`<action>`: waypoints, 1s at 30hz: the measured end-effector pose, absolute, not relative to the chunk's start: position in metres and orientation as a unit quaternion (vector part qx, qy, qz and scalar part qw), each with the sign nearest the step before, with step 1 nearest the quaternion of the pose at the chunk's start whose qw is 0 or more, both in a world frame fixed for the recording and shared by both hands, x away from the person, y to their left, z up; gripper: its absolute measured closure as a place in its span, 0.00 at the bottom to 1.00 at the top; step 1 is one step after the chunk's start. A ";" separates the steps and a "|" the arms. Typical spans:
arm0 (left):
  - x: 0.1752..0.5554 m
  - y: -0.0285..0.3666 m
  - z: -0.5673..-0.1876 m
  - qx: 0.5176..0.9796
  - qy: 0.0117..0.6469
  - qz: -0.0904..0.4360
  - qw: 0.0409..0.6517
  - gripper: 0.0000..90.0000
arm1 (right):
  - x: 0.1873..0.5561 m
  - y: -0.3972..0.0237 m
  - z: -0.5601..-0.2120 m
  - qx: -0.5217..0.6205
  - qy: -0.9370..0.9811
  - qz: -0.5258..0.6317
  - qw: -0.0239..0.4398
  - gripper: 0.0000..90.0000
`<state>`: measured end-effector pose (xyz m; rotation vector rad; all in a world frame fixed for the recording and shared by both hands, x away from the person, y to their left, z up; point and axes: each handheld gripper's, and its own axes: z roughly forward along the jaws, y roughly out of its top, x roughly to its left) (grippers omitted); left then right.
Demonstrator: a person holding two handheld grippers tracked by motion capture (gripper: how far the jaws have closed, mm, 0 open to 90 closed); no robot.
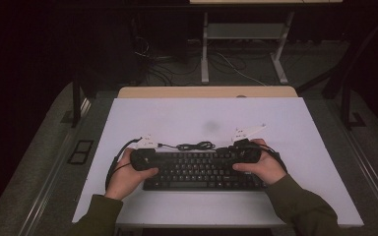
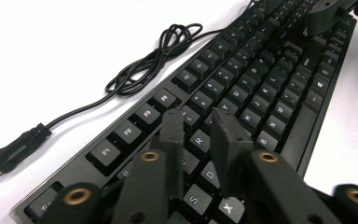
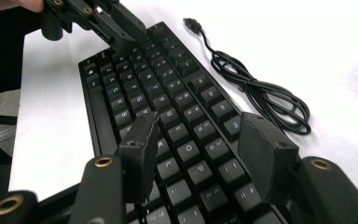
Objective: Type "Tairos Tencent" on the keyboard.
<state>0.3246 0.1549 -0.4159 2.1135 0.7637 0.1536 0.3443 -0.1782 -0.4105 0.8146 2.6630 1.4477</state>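
White tabletop (image 1: pixel 275 118) is occupied by a black keyboard (image 1: pixel 202 169); its coiled cable's USB plug (image 2: pixel 9 156) is resolved in the left gripper view, where the left gripper (image 2: pixel 198 126) is held narrowly parted; the right gripper (image 3: pixel 200 135) is spread wide.

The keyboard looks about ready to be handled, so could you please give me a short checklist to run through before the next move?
1. Keyboard lies flat on the table: ok.
2. Left gripper over its left end, jaws narrowly apart: ok.
3. Right gripper over its right end, jaws wide apart: ok.
4. Cable lies coiled behind the keyboard, away from both grippers: ok.
5. USB plug unplugged, loose on the table: ok.
6. Jaws touching keys: cannot tell.
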 end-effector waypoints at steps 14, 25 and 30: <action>0.329 0.150 -0.426 0.858 0.305 0.054 0.410 0.99 | 0.346 -0.169 -0.410 0.257 0.847 0.465 -0.001 0.52; 0.330 0.146 -0.430 0.863 0.306 0.054 0.398 0.99 | 0.345 -0.168 -0.411 0.253 0.848 0.466 0.000 0.52; 0.330 0.145 -0.430 0.864 0.305 0.054 0.396 0.99 | 0.345 -0.167 -0.411 0.253 0.848 0.465 0.001 0.52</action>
